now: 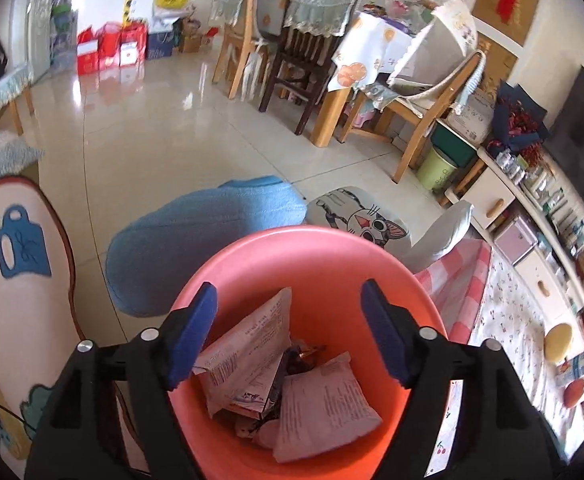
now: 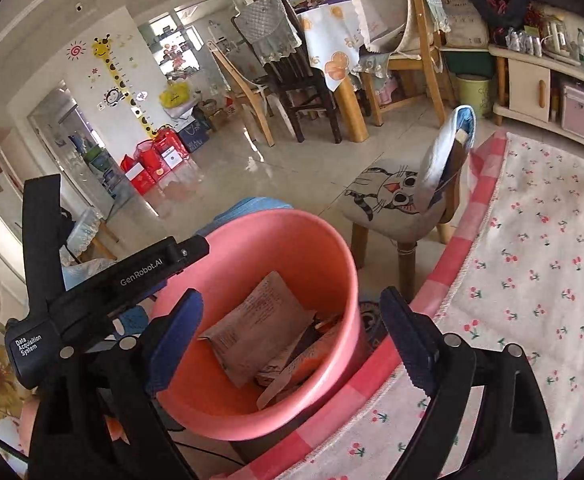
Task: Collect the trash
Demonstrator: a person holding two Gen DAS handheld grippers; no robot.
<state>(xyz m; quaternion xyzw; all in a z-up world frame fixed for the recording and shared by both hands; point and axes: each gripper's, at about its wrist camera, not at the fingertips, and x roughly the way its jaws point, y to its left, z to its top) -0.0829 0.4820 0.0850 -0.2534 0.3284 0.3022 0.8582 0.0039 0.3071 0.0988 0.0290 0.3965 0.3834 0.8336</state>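
Left gripper (image 1: 290, 334) wide open, empty, over bin (image 1: 312, 248)

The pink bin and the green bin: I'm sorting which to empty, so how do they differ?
The pink bin is close, open-topped, with paper trash visible inside; the green bin stands far off beneath a cabinet, contents unseen. Both are round plastic containers standing upright.

Home living-dining room: dining chairs (image 1: 300, 40), cherry-print rug (image 2: 532, 280).

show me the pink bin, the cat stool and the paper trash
pink bin (image 2: 344, 264), right wrist view, right side of rim
cat stool (image 2: 388, 194), right wrist view, seat cushion
paper trash (image 1: 324, 408), left wrist view, sheet's middle
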